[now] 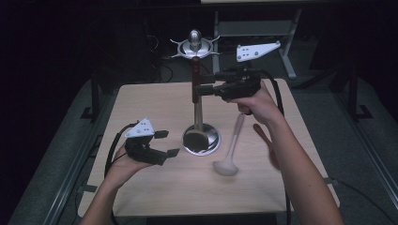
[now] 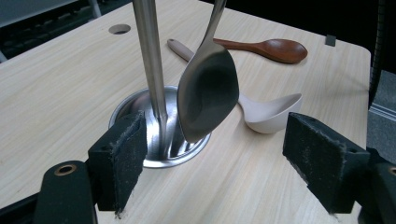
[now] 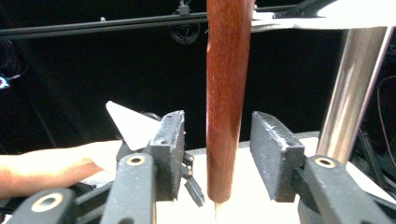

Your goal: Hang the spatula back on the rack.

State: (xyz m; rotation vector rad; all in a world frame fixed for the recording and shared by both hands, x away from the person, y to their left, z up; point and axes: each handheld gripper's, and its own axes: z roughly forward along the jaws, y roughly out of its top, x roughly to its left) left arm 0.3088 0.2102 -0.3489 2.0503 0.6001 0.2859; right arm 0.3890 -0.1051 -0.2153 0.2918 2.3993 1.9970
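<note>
While the right gripper [image 1: 202, 82] is sitting level beside the steel stand [image 1: 199, 112], its jaws are parted, one on each side of the red-brown handle [image 3: 227, 93], and neither pad is pressing on the wood. So the metal spoon [image 2: 208, 93] seems to be hanging from the stand's top hooks [image 1: 194, 46] on its own, its bowl dangling just beside the post over the round base [image 2: 135, 105].

Risk number one, as I read it: that spoon is looking tilted in the left gripper view, so it may be swinging, and a pad clipping the handle on the way out could knock it off its hook and drop it onto the base. Risk number two: the right jaws are standing close to the post, so a sideways pull could nudge the whole stand.

Over on the stand's left, the left gripper [image 1: 165, 143] is hovering low with its jaws wide apart, gripping nothing.

On the stand's right, a pale ladle [image 1: 228, 159] and a brown wooden spoon [image 2: 273, 48] are lying flat, still waiting.

Everything is resting on a light wood-grain table [image 1: 155, 187], matte and clean, with a cable hole [image 2: 119, 29] near one corner. Beyond the stand the room is dark, with metal frame legs [image 1: 291, 47] showing behind.
</note>
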